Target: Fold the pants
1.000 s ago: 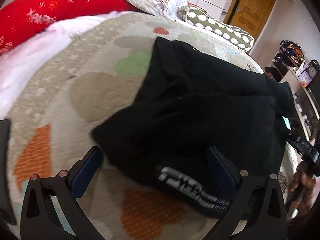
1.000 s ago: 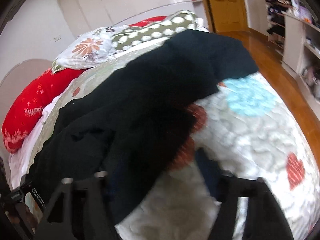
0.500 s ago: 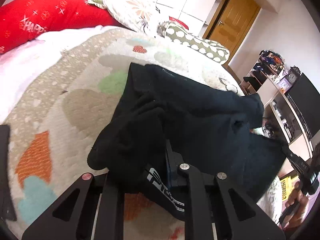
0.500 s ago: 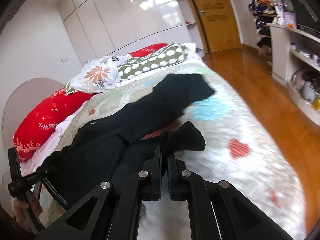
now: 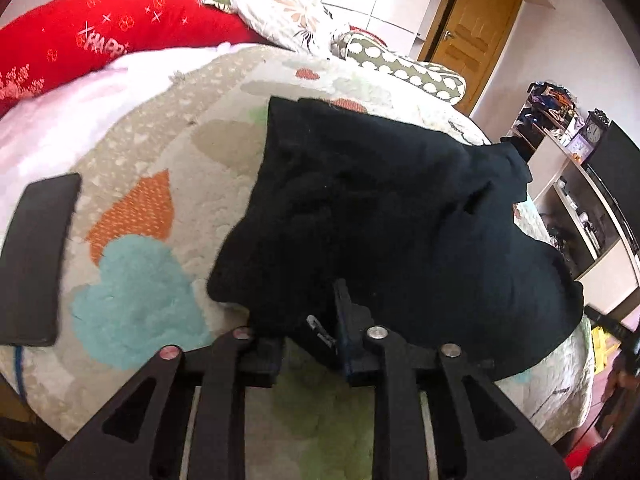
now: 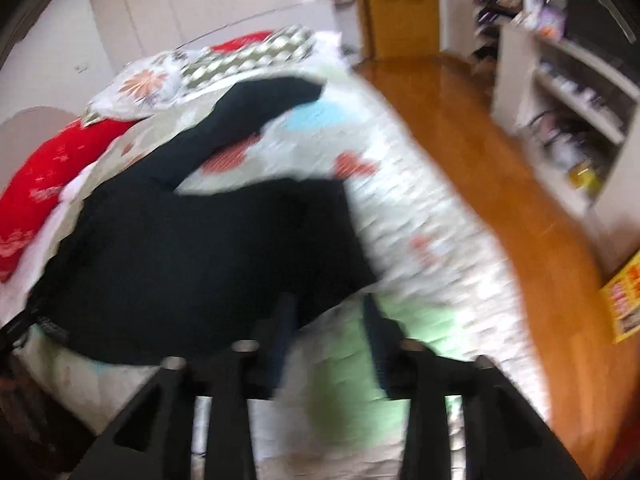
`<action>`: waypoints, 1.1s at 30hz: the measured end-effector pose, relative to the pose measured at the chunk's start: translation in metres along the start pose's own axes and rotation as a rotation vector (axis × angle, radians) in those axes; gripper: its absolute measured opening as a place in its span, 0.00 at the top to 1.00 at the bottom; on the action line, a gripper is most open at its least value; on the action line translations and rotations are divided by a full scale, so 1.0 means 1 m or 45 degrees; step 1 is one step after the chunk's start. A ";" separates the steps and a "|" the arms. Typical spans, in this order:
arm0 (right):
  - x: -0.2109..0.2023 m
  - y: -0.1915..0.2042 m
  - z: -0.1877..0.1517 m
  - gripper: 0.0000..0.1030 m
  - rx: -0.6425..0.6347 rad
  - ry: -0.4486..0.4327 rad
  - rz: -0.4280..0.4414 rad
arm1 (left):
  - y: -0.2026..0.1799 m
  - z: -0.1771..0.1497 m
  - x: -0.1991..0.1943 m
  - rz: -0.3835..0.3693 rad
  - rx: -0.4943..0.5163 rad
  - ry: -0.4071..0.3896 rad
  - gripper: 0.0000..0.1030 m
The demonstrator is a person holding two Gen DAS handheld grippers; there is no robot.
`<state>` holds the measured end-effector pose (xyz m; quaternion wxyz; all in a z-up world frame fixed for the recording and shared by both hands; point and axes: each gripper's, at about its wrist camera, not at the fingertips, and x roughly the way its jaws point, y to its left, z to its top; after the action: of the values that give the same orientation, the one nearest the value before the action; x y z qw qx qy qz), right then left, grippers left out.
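A: Far left, a dark flat panel (image 5: 38, 260) lying on the quilt (image 5: 132, 240), well clear of the work. Further back, a red pillow (image 5: 100, 40).

B: Then the black pants (image 5: 380, 208), bunched in the middle of the bed, 1 leg trailing toward the pillows, still far from flat.

A: Left gripper (image 5: 310, 334) at the near hem: jaws opening, but only a narrow gap, with a fold and the white label still sitting between the 2 fingers. Looks pinched yet.

B: Over to the right gripper (image 6: 326, 320). Badly blurred. Jaws opening, standing clearly apart, with the edge of the black cloth running between them. Cannot tell whether either pad touches it.

A: So, the risks?

B: Probably 3. Cloth sliding out on the left as the gap grows, dropping the hem in a heap. Uneven release, leaving 1 corner hanging and the other down, giving a skewed fold. And a snag on a finger dragging the bundle toward the bed's edge.
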<state>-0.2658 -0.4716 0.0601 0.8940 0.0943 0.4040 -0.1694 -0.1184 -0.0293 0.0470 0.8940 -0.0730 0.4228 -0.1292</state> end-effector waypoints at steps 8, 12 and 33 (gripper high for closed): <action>0.052 0.001 0.043 0.24 0.002 -0.010 0.050 | 0.023 0.009 -0.028 0.126 -0.063 -0.139 0.51; 0.088 0.013 0.046 0.82 -0.036 0.072 0.106 | 0.026 0.021 -0.030 0.133 -0.059 -0.146 0.43; 0.066 0.073 0.090 0.41 -0.314 -0.036 0.122 | 0.013 0.037 0.023 0.196 0.076 0.004 0.22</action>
<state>-0.1353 -0.4465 0.0715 0.9115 0.0003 0.4041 -0.0770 -0.0731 -0.0233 0.0501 0.9025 -0.0134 0.4244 -0.0727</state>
